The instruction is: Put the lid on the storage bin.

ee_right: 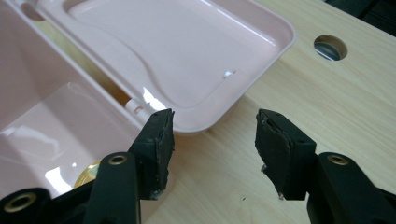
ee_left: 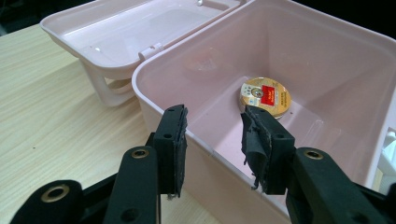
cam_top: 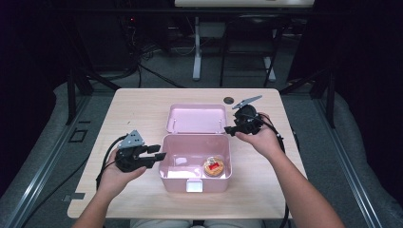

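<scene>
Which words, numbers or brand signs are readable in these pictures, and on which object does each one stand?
None can be read.
Round gold tin in the pink box: a red label with print, too small and blurred to read.
Box lid and table: no writing visible.

top: box (cam_top: 196, 178) open | back: lid (cam_top: 196, 118) blocks | sides: table (cam_top: 138, 107) free

No words or numbers are legible anywhere. The round gold tin (ee_left: 265, 96) in the pink box (ee_left: 327, 56), toward five o'clock on its floor, carries a red label whose print is too small to read.
</scene>
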